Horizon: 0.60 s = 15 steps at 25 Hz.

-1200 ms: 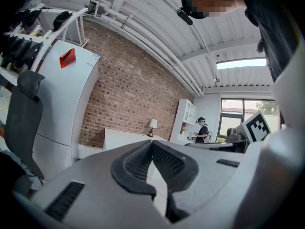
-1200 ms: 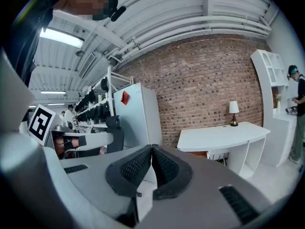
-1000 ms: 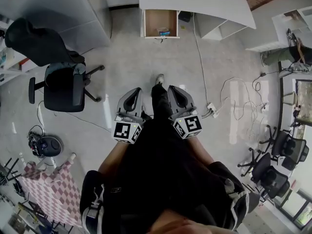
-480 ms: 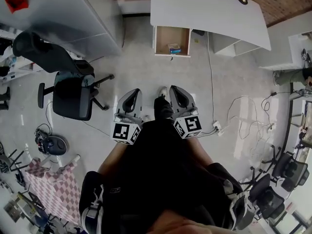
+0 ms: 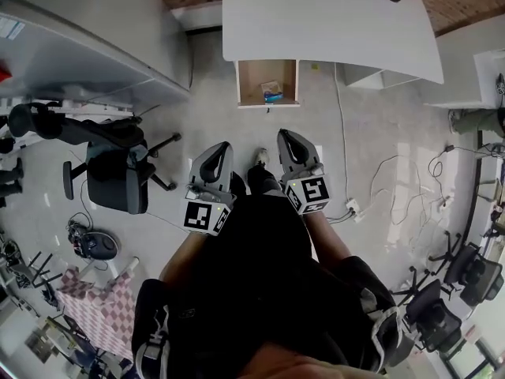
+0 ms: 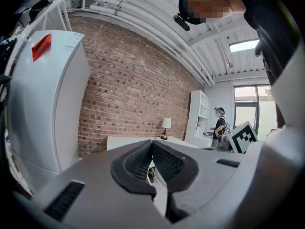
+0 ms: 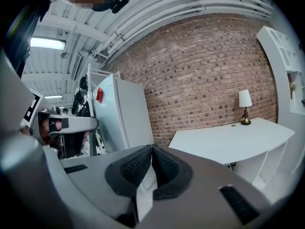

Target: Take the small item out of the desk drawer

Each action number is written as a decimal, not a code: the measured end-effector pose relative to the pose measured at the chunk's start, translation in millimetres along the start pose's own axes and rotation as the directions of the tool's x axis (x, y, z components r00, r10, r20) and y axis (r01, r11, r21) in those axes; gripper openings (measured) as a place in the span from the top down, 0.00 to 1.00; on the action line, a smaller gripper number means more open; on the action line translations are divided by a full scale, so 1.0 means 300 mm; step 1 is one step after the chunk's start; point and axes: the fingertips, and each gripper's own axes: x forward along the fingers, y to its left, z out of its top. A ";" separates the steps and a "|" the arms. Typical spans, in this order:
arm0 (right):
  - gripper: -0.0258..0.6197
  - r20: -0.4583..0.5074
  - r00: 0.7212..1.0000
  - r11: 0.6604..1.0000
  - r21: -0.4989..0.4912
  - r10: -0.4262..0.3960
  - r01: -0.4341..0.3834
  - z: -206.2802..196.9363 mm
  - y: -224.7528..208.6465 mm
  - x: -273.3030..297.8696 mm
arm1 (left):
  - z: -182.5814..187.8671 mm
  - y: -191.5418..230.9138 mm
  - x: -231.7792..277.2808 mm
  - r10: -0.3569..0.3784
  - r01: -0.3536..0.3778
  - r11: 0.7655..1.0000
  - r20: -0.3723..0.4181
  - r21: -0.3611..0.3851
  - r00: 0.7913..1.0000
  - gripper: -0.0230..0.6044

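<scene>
A steep downward look is given over a person's dark-clad body to a pale floor (image 5: 213, 109). At the top of the head view a white table (image 5: 331, 18) is seen. Beneath its near edge a drawer (image 5: 254, 77) is pulled open, with its brown bottom exposed. The small item (image 5: 271, 93), blue and white, is lying inside the drawer near its front edge, a little right of the middle. The left gripper (image 5: 223, 148) and the right gripper (image 5: 282, 135) are held side by side, level with each other, pointed toward the drawer and well apart from it. A shoe (image 5: 259, 158) is seen on the floor between them. In each gripper view the dark ribbed jaws are shown clenched tip to tip, with nothing grasped between them. A small lamp (image 7: 245, 101) is stood on the table against a brick wall (image 7: 205, 66), and a tall white cabinet (image 6: 47, 94) is placed to the left. A black office chair (image 5: 114, 176) is parked on the floor to the left, and a pink checked cloth (image 5: 95, 310) is seen below it. Loose cables (image 5: 394, 176) are strewn across the floor to the right. Another person (image 6: 220, 128) is visible far off by white shelving.
</scene>
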 end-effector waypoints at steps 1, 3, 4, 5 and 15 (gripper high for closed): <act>0.92 -0.003 1.000 1.000 0.004 -0.010 0.010 0.003 -0.027 0.013 | 0.008 0.001 0.021 -0.002 0.002 1.000 0.001 0.008 1.000 0.95; 0.92 -0.015 0.999 1.000 0.010 -0.029 0.030 -0.004 -0.084 0.035 | 0.010 0.002 0.067 -0.005 0.005 1.000 -0.003 0.016 1.000 0.95; 0.92 -0.026 0.999 0.999 0.010 -0.036 0.037 -0.014 -0.110 0.049 | 0.005 0.006 0.091 -0.005 0.006 1.000 -0.006 0.011 1.000 0.95; 0.92 -0.039 0.998 0.999 0.007 -0.042 0.042 -0.028 -0.132 0.070 | -0.001 0.015 0.115 -0.006 0.006 1.000 -0.010 0.004 1.000 0.95; 0.91 -0.194 0.976 0.995 0.013 -0.098 0.102 -0.154 -0.223 0.346 | -0.028 0.205 0.334 -0.100 0.098 0.995 -0.075 -0.035 0.992 0.95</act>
